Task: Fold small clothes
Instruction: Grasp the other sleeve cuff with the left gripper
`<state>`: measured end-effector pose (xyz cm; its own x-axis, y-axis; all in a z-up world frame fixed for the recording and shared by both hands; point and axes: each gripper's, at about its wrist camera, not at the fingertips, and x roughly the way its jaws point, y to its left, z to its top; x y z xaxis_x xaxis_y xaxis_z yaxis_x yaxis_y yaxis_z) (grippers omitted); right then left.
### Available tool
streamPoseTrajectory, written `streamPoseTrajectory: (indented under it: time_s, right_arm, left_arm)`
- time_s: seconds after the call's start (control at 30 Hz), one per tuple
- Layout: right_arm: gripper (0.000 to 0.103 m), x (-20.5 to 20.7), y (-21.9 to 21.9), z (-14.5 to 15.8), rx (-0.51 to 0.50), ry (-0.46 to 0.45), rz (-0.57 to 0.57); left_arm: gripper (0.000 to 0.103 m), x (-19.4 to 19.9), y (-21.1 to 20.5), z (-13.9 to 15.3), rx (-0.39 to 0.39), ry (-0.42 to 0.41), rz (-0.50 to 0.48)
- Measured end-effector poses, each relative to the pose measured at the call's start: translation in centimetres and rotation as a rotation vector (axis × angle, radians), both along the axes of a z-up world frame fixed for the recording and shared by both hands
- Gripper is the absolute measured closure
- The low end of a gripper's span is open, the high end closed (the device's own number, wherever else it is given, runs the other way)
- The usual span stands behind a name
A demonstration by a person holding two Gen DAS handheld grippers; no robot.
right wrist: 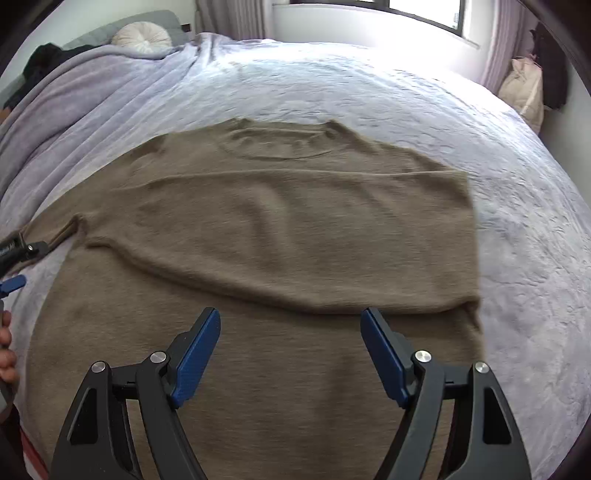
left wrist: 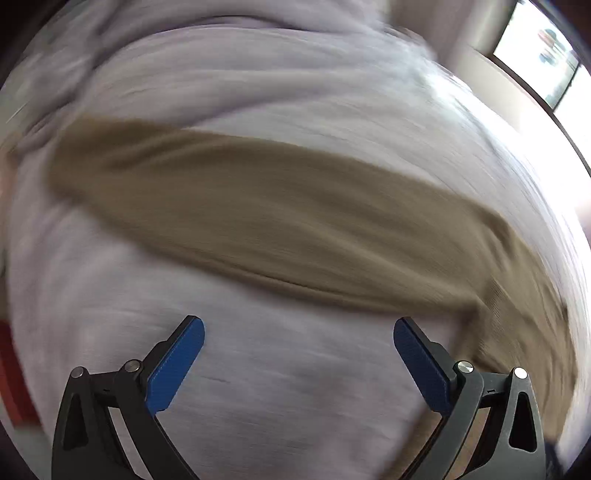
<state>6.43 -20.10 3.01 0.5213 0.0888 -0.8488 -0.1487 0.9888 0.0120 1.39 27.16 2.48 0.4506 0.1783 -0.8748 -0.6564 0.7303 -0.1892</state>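
A tan knit sweater (right wrist: 295,229) lies flat on the bed with its neckline (right wrist: 280,144) at the far side. One sleeve is folded across its chest, and the fold edge runs down the right side. My right gripper (right wrist: 291,314) hovers open over the sweater's lower body with nothing between its blue pads. The left wrist view is smeared by motion. There a tan stretch of the sweater (left wrist: 277,221) crosses the bedspread, and my left gripper (left wrist: 298,323) stands open and empty in front of it. That left gripper (right wrist: 16,266) also shows at the left edge of the right wrist view, beside the other sleeve (right wrist: 55,229).
The bed has a lavender quilted cover (right wrist: 406,92) and a grey blanket (right wrist: 74,96) bunched at the far left. A round white cushion (right wrist: 142,37) and dark clothing (right wrist: 48,59) lie by the headboard. A window (right wrist: 424,11) and a pale bag (right wrist: 524,92) stand beyond the bed. A person's hand (right wrist: 5,350) shows low left.
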Motion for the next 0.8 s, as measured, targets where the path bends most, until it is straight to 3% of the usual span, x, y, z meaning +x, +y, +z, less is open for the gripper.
streamPoseTrajectory:
  time_s: [0.1,0.13,0.23,0.33,0.4,0.57,0.6,0.63,0.67,0.7,0.8]
  right_arm:
    - [0.022,-0.1,2.0,-0.6,-0.003,0.017,0.037]
    - [0.022,-0.2,2.7,-0.9,-0.013,0.026,0.052]
    - [0.022,-1.3,4.7,-1.3,-0.052,0.042,0.086]
    - [0.022,-1.9,5.9,-1.4,-0.085,0.038,0.11]
    - [0.022,-2.3,6.5,-1.3,-0.109,0.037,0.123]
    - [0.022,-2.5,7.6,-0.7,-0.134,0.044,0.137]
    - [0.022,-2.5,7.9,-0.4,-0.124,0.045,0.14]
    - [0.022,-2.4,8.2,-0.1,-0.11,0.046,0.145]
    - [0.022,-2.2,8.5,0.3,-0.095,0.045,0.155]
    - [0.022,-1.9,9.2,0.9,-0.078,0.038,0.169]
    - [0.022,-0.5,11.4,2.3,-0.027,0.022,0.208]
  left_arm:
    - [0.0,-3.6,7.0,-0.4,-0.043,-0.058,0.237]
    - [0.0,-3.9,8.7,-0.9,-0.071,-0.067,0.269]
    - [0.0,-3.6,13.8,-2.9,-0.186,-0.095,0.298]
    - [0.0,-2.5,16.0,-2.1,-0.182,-0.166,0.317]
    - [0.0,-1.0,16.9,-1.4,-0.181,-0.213,0.279]
    - [0.0,0.9,18.3,-2.3,-0.232,-0.233,0.255]
    - [0.01,0.3,18.0,-2.0,-0.214,-0.266,0.246]
    - [0.046,-0.1,17.9,-1.7,-0.199,-0.29,0.234]
    - [0.066,-0.5,17.4,-1.4,-0.186,-0.306,0.203]
    - [0.093,-0.6,17.3,-1.6,-0.191,-0.299,0.165]
    - [0.098,-1.6,16.9,-2.0,-0.21,-0.317,0.148]
